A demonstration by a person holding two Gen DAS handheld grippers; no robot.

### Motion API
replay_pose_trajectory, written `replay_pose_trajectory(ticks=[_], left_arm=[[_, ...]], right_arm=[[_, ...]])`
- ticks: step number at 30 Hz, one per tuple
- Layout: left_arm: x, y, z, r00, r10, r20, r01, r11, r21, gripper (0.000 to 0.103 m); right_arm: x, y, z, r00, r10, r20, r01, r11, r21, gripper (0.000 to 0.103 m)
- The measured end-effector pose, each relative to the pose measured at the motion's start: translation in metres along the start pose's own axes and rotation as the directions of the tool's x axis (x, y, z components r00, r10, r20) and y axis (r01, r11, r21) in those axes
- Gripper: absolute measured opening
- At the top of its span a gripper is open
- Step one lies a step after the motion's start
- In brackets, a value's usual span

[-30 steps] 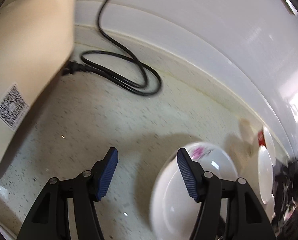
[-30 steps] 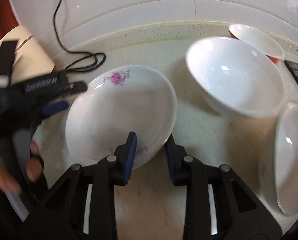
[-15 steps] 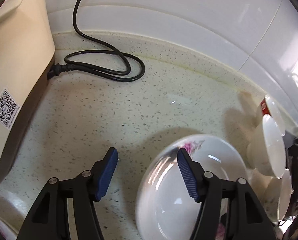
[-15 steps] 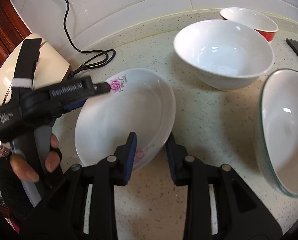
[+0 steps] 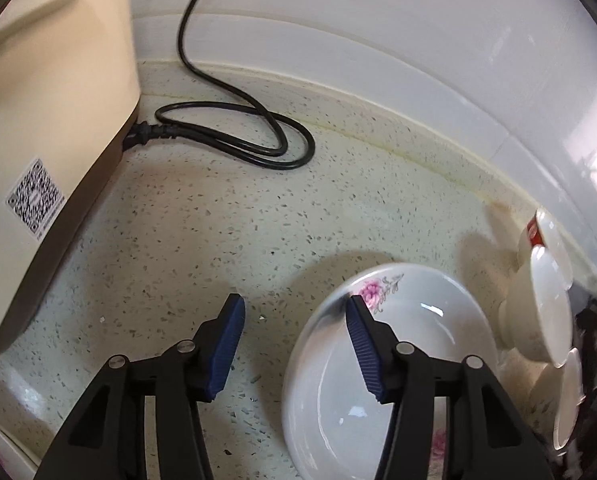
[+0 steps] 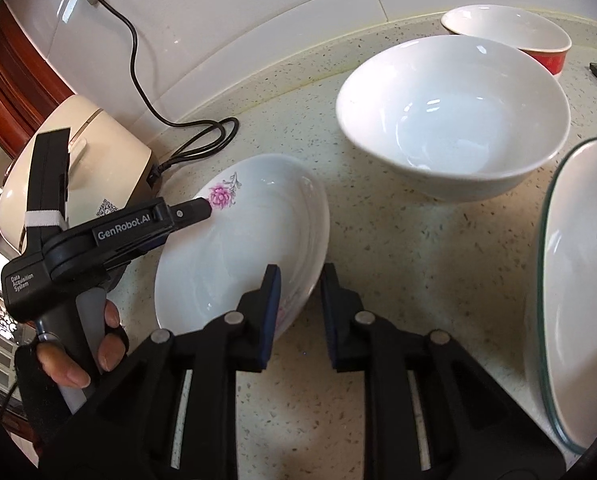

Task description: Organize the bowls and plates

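Right gripper [image 6: 298, 312]: its blue pads are pinched on the near rim of the floral plate [image 6: 242, 248], one pad inside, one outside.
Left gripper [image 5: 294, 344]: jaws spread wide, gripping nothing; one fingertip [image 5: 360, 332] reaches over the plate's far-left rim.
Floral plate: tilted, on the speckled counter [image 6: 378, 240], near the cream appliance [image 6: 78, 160].
White bowl [image 6: 450, 116]: sits upright beyond the plate, apart from it.
Red-sided bowl [image 6: 510, 36]: stands behind the white bowl.
Glass-rimmed dish [image 6: 578, 300]: lies at the right edge.
Black cord [image 5: 234, 140]: coiled by the wall.
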State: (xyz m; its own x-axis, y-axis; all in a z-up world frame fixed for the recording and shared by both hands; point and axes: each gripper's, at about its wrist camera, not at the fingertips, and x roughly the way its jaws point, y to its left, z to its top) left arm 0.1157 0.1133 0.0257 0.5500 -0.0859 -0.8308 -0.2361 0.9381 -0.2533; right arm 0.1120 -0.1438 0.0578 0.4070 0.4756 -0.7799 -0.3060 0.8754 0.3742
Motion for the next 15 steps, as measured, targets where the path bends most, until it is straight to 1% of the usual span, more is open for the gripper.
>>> replay_pose_trajectory(ticks=[2, 4, 5, 8, 9, 10, 11, 13, 15], left_arm=[[-0.002, 0.01, 0.001, 0.999, -0.047, 0.001, 0.047, 0.998, -0.049, 0.054], [-0.002, 0.013, 0.001, 0.998, -0.065, 0.0, 0.065, 0.996, -0.064, 0.054], [-0.001, 0.011, 0.001, 0.998, -0.061, 0.005, 0.061, 0.996, -0.06, 0.054], [-0.001, 0.001, -0.003, 1.0, -0.011, 0.009, 0.011, 1.0, -0.006, 0.051], [0.0, -0.002, -0.004, 1.0, 0.0, 0.009, 0.0, 1.0, 0.012, 0.046], [0.0, -0.006, -0.006, 1.0, -0.004, 0.005, 0.003, 1.0, 0.027, 0.035], [0.0, -0.008, -0.008, 1.0, -0.018, -0.002, 0.018, 0.999, 0.035, 0.029], [-0.002, -0.012, -0.012, 1.0, 0.008, 0.015, -0.009, 0.999, 0.053, 0.029], [-0.003, -0.011, -0.014, 1.0, 0.008, 0.028, -0.01, 0.999, 0.045, 0.028]], right_arm=[[-0.001, -0.001, 0.0, 1.0, 0.0, -0.003, 0.0, 1.0, 0.007, 0.026], [-0.001, 0.0, 0.0, 1.0, 0.001, -0.007, -0.001, 1.0, 0.011, 0.026], [-0.002, 0.0, -0.001, 1.0, 0.003, -0.009, -0.003, 1.0, 0.015, 0.026], [-0.001, 0.002, -0.001, 1.0, 0.007, -0.018, -0.007, 1.0, 0.008, 0.026], [0.0, 0.003, -0.001, 1.0, 0.006, -0.02, -0.006, 1.0, 0.004, 0.027], [0.0, 0.005, -0.001, 1.0, -0.001, -0.018, 0.001, 1.0, -0.006, 0.028], [-0.001, 0.008, -0.002, 1.0, -0.007, -0.015, 0.007, 1.0, -0.025, 0.029], [-0.001, 0.012, -0.004, 1.0, -0.022, -0.011, 0.021, 0.998, -0.051, 0.028], [0.0, 0.013, -0.005, 1.0, -0.029, -0.009, 0.029, 0.997, -0.071, 0.026]])
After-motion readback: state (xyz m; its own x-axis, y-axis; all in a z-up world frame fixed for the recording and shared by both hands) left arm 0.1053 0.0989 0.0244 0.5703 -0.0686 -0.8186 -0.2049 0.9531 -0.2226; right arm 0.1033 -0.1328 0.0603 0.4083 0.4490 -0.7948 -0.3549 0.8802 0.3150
